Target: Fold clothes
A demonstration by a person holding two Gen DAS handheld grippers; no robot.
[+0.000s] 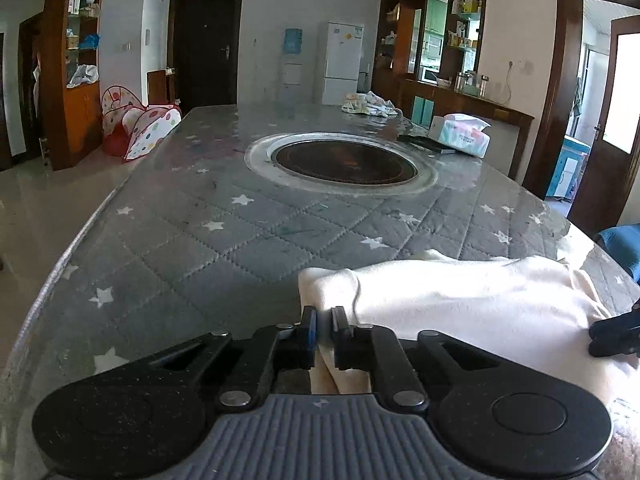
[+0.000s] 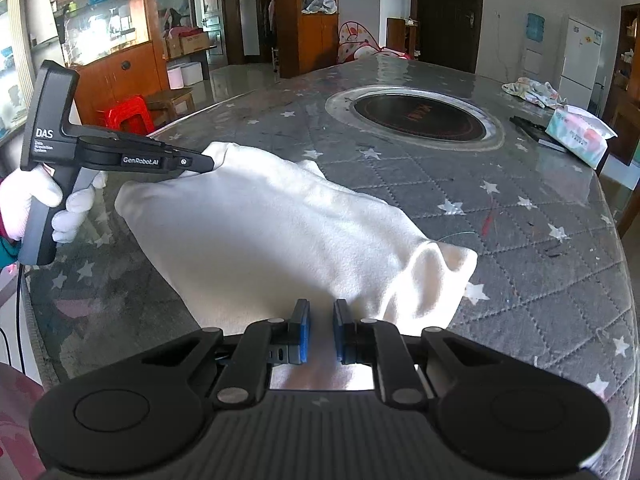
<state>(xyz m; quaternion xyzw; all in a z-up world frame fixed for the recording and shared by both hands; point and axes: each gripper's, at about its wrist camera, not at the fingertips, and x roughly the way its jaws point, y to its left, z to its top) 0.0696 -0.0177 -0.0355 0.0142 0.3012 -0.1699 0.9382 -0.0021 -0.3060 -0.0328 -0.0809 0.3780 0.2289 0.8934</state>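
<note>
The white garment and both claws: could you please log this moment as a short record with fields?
garment: white garment, bunched on the star-print table cover
left claw: left claw shut on one end of the garment
right claw: right claw shut on the opposite end
far end of table: tissue pack, crumpled patterned cloth

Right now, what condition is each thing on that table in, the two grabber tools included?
White garment: partly bunched, held up at two edges.
Left gripper: shut on the white garment.
Right gripper: shut on the white garment.
Tissue pack: opened, a tissue sticking out.
Patterned cloth: crumpled, unfolded, at the far end.
Round cooktop: set into the table, nothing on it.
Dark door: closed.
</note>
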